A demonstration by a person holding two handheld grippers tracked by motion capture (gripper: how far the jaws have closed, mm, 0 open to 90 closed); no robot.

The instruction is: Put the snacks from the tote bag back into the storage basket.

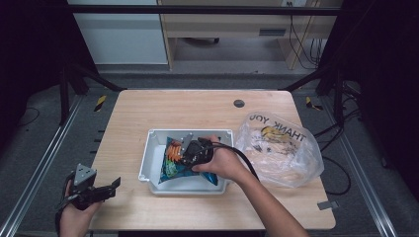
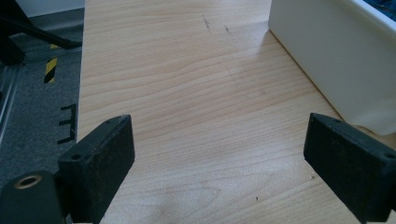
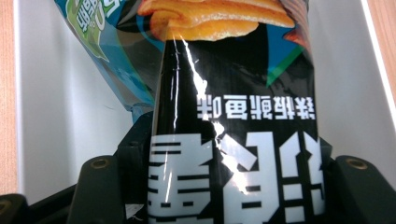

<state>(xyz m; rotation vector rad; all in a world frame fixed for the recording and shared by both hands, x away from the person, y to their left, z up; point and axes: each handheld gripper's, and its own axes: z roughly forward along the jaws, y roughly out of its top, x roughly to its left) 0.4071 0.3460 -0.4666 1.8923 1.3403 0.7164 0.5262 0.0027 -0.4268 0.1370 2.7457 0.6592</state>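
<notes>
- The work in hand is about a snack bag, blue and black with orange chips printed on it. It lies inside the grey bin in the middle of the counter.
- The right gripper is down in the bin, on top of the bag. In the right gripper view the bag runs up from between the two black fingers, so the fingers stand narrow and seem to hold the bag by its lower end. Whether the pads press it firmly I cannot tell, because the bag covers them.
- The left gripper waits at the near left corner of the counter, well apart from the bin. Its fingers are wide and nothing is between them; the left gripper view looks over bare wood, with the bin wall to the right.
- A clear plastic bag printed with "THANK YOU" lies on the counter just to the right of the bin.
- I judge that this step is either the taking of the snack bag out of the bin or the putting down of it there; from this moment alone both are possible.
- If the bag must go out, the next move calls for a firm grip and a straight lift over the bin rim, because the foil is smooth and may slip.
- If it goes into the plastic bag, the left gripper probably must hold that bag's mouth open.
</notes>
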